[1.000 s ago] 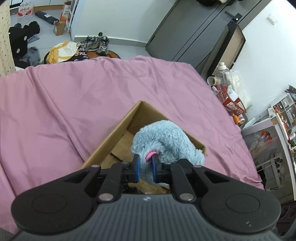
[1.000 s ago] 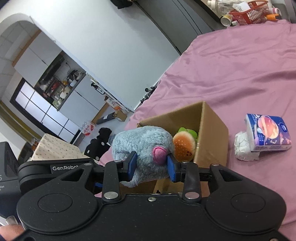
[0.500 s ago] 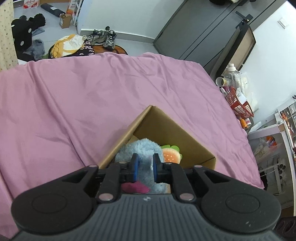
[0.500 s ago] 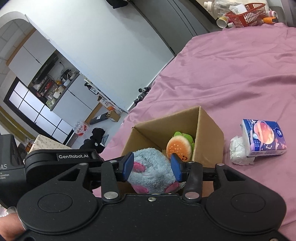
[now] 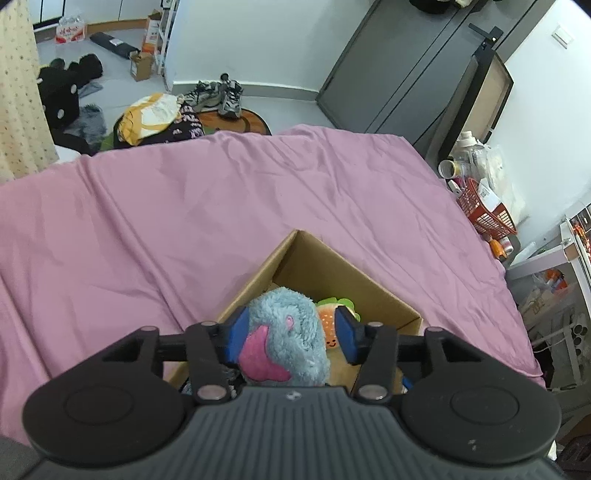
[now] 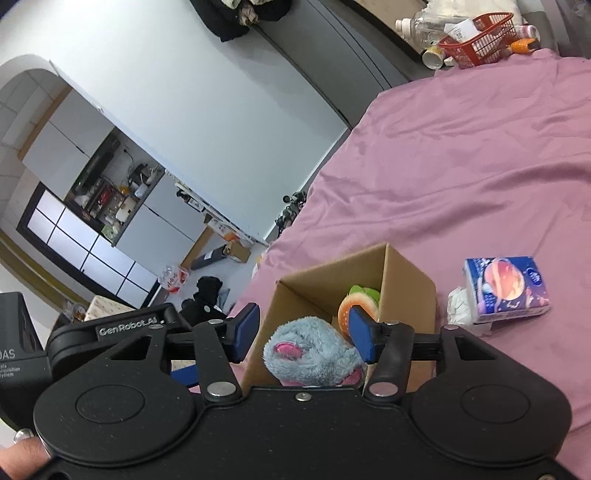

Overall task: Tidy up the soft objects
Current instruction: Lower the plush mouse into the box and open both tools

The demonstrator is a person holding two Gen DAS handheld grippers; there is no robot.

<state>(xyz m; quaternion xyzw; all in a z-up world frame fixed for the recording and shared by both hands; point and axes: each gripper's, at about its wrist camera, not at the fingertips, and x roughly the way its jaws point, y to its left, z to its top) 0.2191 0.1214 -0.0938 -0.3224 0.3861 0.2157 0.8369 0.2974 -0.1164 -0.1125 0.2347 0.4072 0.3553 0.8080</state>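
A fluffy blue plush with pink patches point(image 5: 286, 332) point(image 6: 314, 354) lies in an open cardboard box point(image 5: 332, 266) point(image 6: 410, 284) on the pink bedsheet, next to a hamburger plush point(image 5: 330, 325) point(image 6: 356, 302). My left gripper point(image 5: 290, 334) is open, its blue pads either side of the blue plush and apart from it. My right gripper point(image 6: 304, 334) is open above the box, with the plush below and between its pads. The left gripper's body shows at the left of the right wrist view point(image 6: 110, 328).
A blue tissue pack point(image 6: 506, 288) with crumpled white tissue lies on the sheet right of the box. A red basket point(image 5: 487, 210) point(image 6: 480, 33) with bottles stands beyond the bed's far edge. Shoes and clothes point(image 5: 177, 114) lie on the floor past the bed.
Both grippers held the blue plush over the box, lowered it in, then opened. The plush now rests inside the box beside the hamburger plush.
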